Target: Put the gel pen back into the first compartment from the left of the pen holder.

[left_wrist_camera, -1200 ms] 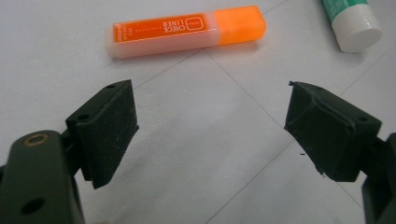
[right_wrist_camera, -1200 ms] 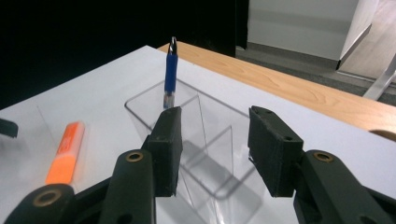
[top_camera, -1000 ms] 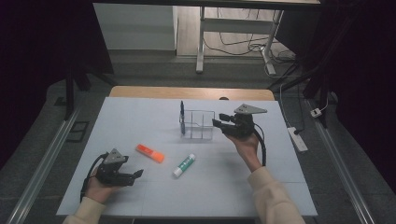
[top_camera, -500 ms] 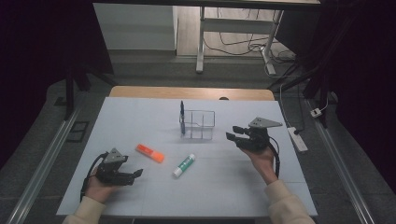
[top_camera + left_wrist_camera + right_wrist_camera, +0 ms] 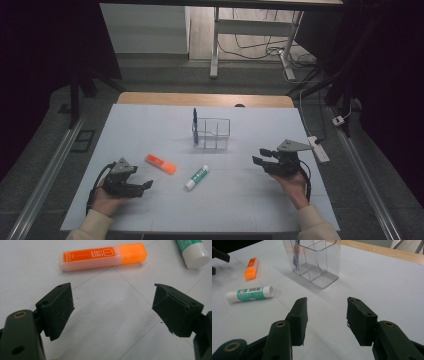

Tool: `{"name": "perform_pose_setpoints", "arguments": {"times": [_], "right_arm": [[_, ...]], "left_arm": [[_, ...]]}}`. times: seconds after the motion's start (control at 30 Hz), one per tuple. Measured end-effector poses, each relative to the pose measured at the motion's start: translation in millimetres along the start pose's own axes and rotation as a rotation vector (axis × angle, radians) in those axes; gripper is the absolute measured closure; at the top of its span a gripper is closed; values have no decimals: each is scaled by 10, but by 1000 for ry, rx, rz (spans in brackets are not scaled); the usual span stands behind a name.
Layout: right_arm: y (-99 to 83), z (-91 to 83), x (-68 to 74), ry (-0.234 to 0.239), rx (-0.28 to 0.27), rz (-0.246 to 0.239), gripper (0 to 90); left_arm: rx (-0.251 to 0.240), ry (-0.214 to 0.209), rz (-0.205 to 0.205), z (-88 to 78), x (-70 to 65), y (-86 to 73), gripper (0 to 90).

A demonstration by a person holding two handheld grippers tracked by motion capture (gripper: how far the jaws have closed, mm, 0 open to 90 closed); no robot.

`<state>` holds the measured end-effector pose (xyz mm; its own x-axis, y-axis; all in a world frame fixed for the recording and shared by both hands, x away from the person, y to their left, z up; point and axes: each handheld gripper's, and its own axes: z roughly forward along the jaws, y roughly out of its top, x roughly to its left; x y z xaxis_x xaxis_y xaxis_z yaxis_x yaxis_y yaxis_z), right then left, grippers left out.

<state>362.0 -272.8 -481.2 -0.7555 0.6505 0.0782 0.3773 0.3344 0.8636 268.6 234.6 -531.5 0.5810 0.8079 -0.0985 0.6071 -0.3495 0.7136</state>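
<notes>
A person works two hand-held grippers over a white-topped bench (image 5: 150,125). The left gripper (image 5: 145,185), fingers (image 5: 58,310) wide w/ nothing between them, rests near the bench's front-left corner, just short of a flat orange plastic highlighter (image 5: 102,256) lying on its side. The right gripper (image 5: 259,156), fingers (image 5: 299,320) part-open and just widening, empty, hangs low at the right, well apart from a white-and-green glue stick (image 5: 249,294) lying mid-bench. Behind it stands a clear plastic divided pen holder (image 5: 315,261) w/ a dark blue pen (image 5: 195,125) upright in its left compartment.
</notes>
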Motion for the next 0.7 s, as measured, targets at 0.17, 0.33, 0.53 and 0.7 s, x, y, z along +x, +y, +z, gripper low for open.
{"name": "perform_pose_setpoints", "arguments": {"times": [0.17, 0.33, 0.53, 0.7], "right_arm": [[-73, -87, 10, 0, 8, -2, 503], [-150, -125, 14, 2, 26, -10, 498], [-198, -153, -17, 0, 43, -2, 493], [-224, -142, -8, 1, 60, -17, 483]], "left_arm": [[-6, 3, -1, -13, -4, 4, 171], [-2, 1, 8, -4, -1, 5, 171], [-21, -9, 9, -40, 12, 24, 177], [-38, -19, 27, -73, 27, 106, 180]]}}
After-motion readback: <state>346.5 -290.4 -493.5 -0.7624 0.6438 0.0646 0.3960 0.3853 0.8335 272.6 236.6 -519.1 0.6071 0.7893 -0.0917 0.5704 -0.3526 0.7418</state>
